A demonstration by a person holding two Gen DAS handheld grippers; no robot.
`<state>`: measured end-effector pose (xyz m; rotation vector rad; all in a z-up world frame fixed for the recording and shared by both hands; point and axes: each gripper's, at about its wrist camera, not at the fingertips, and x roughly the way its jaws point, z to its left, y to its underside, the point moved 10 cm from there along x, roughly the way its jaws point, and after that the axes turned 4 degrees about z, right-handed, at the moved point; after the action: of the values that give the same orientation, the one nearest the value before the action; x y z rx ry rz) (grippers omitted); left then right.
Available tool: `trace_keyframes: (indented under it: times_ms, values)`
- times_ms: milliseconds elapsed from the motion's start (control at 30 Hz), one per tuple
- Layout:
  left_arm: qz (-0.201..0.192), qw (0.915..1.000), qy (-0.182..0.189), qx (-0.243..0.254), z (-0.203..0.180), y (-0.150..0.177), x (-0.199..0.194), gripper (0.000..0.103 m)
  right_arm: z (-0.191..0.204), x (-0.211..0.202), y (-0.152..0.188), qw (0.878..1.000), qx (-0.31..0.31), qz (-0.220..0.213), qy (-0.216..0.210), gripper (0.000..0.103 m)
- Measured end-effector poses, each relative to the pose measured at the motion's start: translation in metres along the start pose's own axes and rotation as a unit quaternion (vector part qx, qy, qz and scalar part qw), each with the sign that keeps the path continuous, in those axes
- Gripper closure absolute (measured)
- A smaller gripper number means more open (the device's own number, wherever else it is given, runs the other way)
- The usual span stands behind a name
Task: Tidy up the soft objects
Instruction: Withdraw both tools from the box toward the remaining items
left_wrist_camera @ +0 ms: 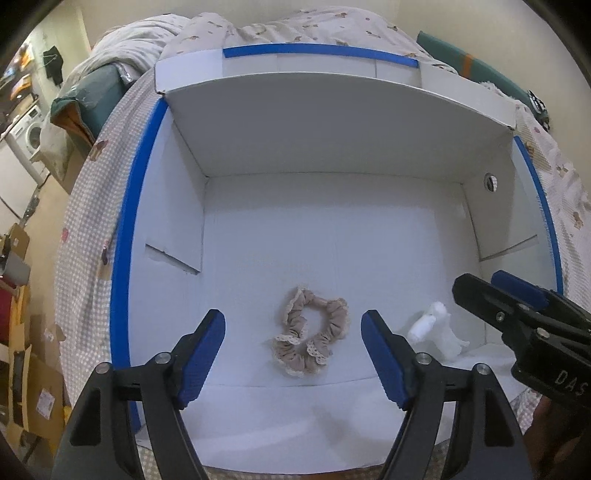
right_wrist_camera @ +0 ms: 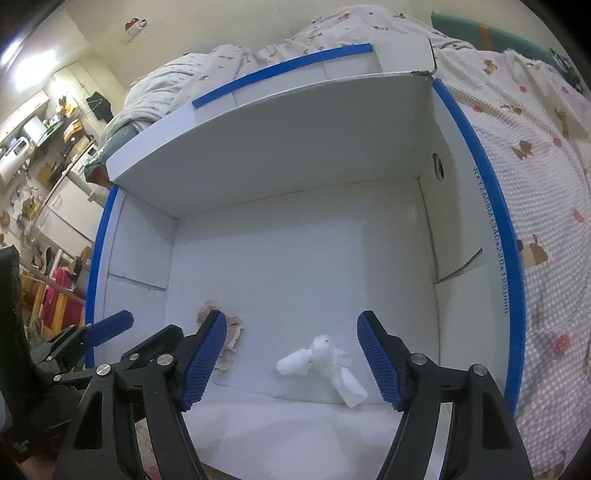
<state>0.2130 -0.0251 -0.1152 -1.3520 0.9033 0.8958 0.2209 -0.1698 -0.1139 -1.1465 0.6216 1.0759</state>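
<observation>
Beige scrunchie (left_wrist_camera: 312,330) and white tissue wad (right_wrist_camera: 321,363) lying on the white box (left_wrist_camera: 332,236) floor, near its front wall, apparently already dropped in. Left gripper (left_wrist_camera: 293,360) and right gripper (right_wrist_camera: 291,354) hovering above, fingers apart, holding nothing.

A bed covered by a checked sheet (right_wrist_camera: 546,206) printed with small bears fills the middle, a rumpled duvet (left_wrist_camera: 147,40) heaped at twelve o'clock against a plain cream wall (right_wrist_camera: 236,22). At nine o'clock lie a washing machine (left_wrist_camera: 27,134), cardboard boxes (left_wrist_camera: 37,391) on the floor, and cluttered shelves (right_wrist_camera: 33,129) under bright ceiling light.
</observation>
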Motion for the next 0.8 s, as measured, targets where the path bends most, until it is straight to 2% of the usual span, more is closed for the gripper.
trace_keyframes:
  times_ms: [333, 800]
  values:
    - [-0.012, 0.9998, -0.015, -0.003, 0.004, -0.003, -0.003, 0.029, 0.0, -0.001, -0.002, 1.0, -0.002, -0.003, 0.001, 0.026]
    - [-0.044, 0.9988, -0.021, 0.001, 0.016, 0.002, -0.032, 0.029, -0.008, -0.018, 0.0, 1.0, 0.01, -0.023, 0.014, 0.026]
